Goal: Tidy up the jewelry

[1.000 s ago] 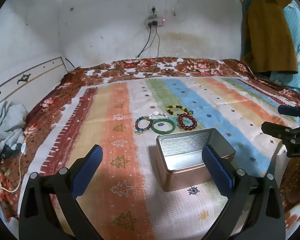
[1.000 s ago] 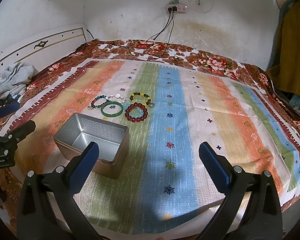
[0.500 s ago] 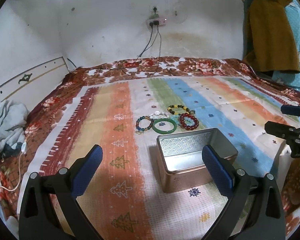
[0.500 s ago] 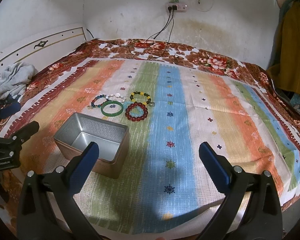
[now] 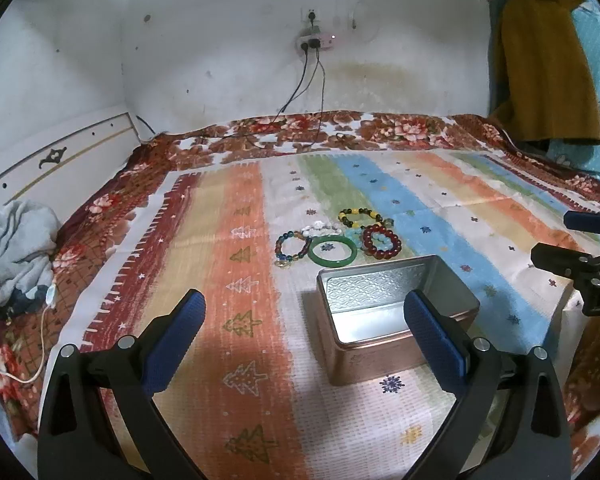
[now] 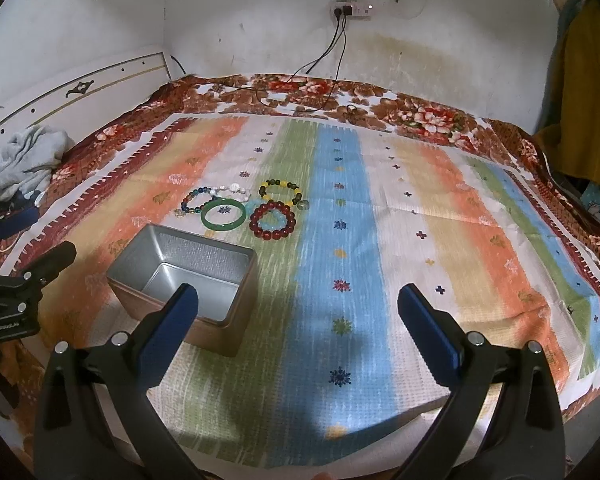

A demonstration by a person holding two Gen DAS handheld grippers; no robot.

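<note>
An open metal tin (image 5: 396,300) (image 6: 188,276) stands empty on the striped bedspread. Just beyond it lie several bracelets: a green bangle (image 5: 333,251) (image 6: 223,214), a dark red beaded one (image 5: 381,241) (image 6: 273,220), a yellow and black beaded one (image 5: 359,217) (image 6: 281,193), a blue and brown beaded one (image 5: 293,247) (image 6: 196,202) and a white one (image 5: 320,227) (image 6: 234,191). My left gripper (image 5: 304,320) hovers open in front of the tin. My right gripper (image 6: 298,312) hovers open to the tin's right, empty.
A grey cloth heap (image 5: 14,248) (image 6: 24,164) and a white cable (image 5: 40,344) lie at the bed's left edge. Black cables (image 5: 300,120) run from a wall socket (image 5: 314,42) onto the bed. A mustard garment (image 5: 540,60) hangs at the right.
Both grippers have drifted slightly, so the tin and bracelets sit a little differently in view. Nothing was taken hold of or let go.
</note>
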